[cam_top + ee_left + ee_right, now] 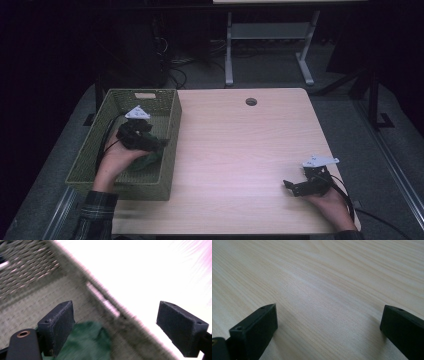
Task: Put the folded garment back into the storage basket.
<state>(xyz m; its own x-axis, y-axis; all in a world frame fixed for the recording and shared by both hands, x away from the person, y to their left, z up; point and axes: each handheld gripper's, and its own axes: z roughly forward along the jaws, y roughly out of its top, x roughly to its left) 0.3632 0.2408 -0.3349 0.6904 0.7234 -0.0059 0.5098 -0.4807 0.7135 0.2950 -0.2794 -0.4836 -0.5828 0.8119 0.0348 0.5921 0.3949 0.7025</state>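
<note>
A green woven basket (pixel 172 107) stands at the table's left side. Inside it lies a dark green cloth (pixel 148 161), which also appears in the left gripper view as the cloth (pixel 87 342) on the basket floor. My left gripper (pixel 159 146) hovers in the basket just above the cloth, jaws wide apart with nothing between them (pixel 120 325). My right gripper (pixel 289 186) rests low over the bare wood near the front right corner of the table, open; in its own view the right gripper (pixel 329 327) has only wood grain between its jaws.
The light wooden table (pixel 240 150) has a round cable hole (pixel 251 101) at the back. The basket's right wall (pixel 110 302) runs diagonally close to my left jaws. A desk frame (pixel 270 45) stands on the floor beyond.
</note>
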